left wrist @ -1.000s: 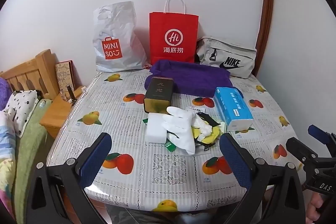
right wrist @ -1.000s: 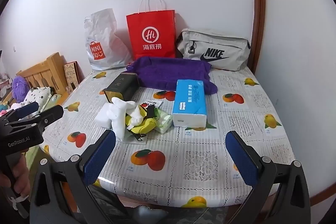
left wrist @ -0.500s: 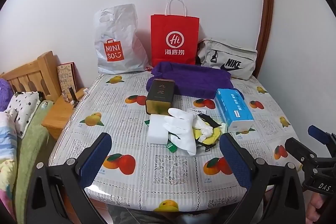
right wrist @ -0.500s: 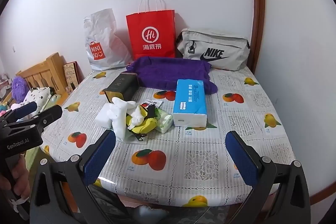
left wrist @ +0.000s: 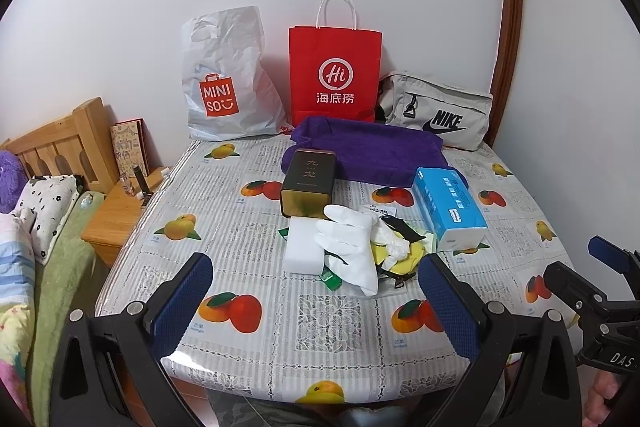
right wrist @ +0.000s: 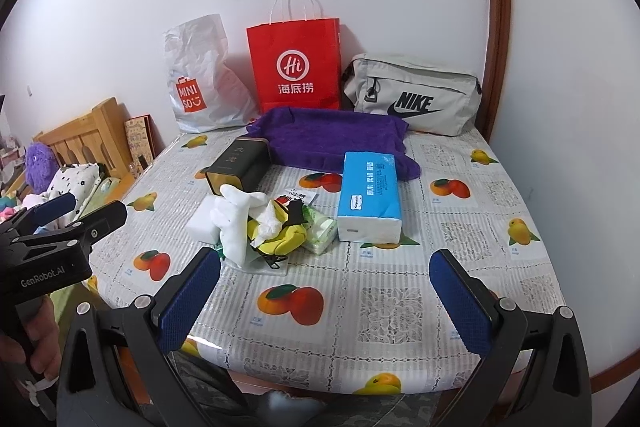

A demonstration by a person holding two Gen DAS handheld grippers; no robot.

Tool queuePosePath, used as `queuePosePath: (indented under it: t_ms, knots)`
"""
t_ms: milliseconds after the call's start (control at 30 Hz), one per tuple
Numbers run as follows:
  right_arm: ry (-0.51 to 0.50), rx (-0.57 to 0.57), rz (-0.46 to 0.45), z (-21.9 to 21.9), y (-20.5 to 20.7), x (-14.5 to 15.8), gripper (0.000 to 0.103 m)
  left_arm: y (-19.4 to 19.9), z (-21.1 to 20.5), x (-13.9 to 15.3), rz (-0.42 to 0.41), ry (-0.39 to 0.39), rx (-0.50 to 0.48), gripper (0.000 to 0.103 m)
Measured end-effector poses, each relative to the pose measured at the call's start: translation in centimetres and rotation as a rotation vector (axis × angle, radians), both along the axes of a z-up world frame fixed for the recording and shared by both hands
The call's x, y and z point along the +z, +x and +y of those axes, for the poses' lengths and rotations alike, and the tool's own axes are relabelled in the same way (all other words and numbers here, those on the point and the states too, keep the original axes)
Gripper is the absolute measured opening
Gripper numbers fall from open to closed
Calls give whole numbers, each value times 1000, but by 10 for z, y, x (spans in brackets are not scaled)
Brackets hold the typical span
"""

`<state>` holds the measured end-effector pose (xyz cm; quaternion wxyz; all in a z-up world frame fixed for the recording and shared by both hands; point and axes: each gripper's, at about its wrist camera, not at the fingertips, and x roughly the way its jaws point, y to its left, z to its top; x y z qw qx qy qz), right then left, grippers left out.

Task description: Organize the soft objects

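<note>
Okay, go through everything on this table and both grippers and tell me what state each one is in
left gripper: open, empty
right gripper: open, empty
white glove: limp, draped over the pile
purple towel: roughly folded, flat
tissue pack: lying flat
dark tin: on its side
red paper bag: upright against wall

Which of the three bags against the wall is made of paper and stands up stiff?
The red bag in the middle, with white string handles. The white Miniso bag left of it is crinkled plastic, and the grey Nike bag lies low.
</note>
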<state>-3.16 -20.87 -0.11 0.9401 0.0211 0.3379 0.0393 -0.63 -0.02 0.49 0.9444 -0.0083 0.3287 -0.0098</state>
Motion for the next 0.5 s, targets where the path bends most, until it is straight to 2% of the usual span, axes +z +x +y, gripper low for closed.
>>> queuePosePath:
  t_ms: [500]
  knots:
    - [1,-1,1,0,0,-2,103,-1,1,0,0,1,-1,103]
